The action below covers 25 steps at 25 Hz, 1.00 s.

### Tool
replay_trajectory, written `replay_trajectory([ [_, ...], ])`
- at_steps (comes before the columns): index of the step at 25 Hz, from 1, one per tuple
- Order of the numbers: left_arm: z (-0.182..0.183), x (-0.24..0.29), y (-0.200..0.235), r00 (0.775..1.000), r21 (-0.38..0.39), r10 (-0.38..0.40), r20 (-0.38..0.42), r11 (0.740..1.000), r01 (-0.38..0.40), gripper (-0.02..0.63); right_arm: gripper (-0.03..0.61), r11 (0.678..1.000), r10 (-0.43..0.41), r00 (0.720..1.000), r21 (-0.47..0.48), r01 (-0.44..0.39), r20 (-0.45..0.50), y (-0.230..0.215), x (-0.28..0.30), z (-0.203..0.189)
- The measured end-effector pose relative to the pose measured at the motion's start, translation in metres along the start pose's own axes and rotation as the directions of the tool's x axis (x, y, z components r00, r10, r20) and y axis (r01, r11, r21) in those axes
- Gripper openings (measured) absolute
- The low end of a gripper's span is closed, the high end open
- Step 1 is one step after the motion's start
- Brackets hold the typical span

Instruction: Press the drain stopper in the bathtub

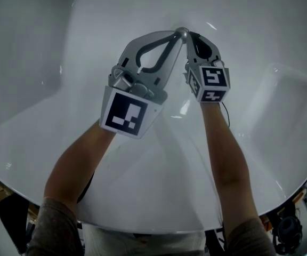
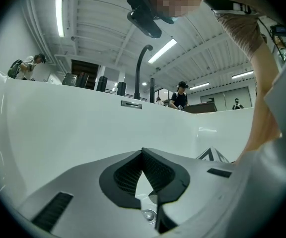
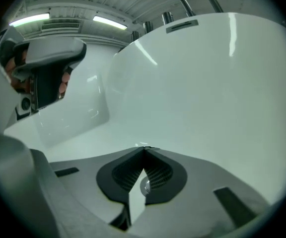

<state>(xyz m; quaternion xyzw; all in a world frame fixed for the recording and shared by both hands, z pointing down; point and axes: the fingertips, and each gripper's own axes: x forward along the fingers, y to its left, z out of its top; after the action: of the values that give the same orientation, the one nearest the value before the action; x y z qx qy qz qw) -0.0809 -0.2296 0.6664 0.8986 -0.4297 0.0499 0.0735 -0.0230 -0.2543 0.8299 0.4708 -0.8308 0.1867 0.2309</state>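
Drain stopper: far centre of bathtub floor. Left gripper, right gripper: jaws closed, empty, tips converging at stopper, likely as blunt point for pressing.

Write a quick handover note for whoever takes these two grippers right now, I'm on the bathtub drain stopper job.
Left gripper: shut, nothing in it, tips at the drain stopper.
Right gripper: shut, nothing in it, tips at the drain stopper from the other side.
The drain stopper is chrome and sits at the bottom of the white bathtub.
Done: both grippers are in place at it.
Left: push it down. Whether it is already pressed doesn't show, so check.
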Motion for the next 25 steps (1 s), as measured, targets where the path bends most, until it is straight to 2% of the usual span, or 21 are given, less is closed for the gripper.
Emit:
replay_trajectory([
  [4,-0.005,0.005,0.001,1.000,-0.011,-0.005,-0.004,1.000,0.005,0.003,0.000,1.000,-0.006,0.999,0.006,0.006,-0.052,-0.004,0.018,-0.022],
  [9,-0.015,0.008,0.002,1.000,-0.007,-0.015,-0.025,1.000,0.015,0.003,0.000,0.998,-0.010,0.994,0.059,0.016,-0.113,-0.012,0.038,-0.051],
  [19,-0.033,0.009,0.004,0.998,-0.010,-0.021,-0.058,1.000,0.020,0.003,0.000,0.999,-0.005,0.971,0.030,0.013,-0.240,-0.020,0.067,-0.093],
  [25,-0.038,0.010,0.003,0.998,-0.015,-0.022,-0.062,1.000,0.021,0.003,-0.001,1.000,0.001,0.955,0.003,0.000,-0.297,-0.021,0.075,-0.105],
])
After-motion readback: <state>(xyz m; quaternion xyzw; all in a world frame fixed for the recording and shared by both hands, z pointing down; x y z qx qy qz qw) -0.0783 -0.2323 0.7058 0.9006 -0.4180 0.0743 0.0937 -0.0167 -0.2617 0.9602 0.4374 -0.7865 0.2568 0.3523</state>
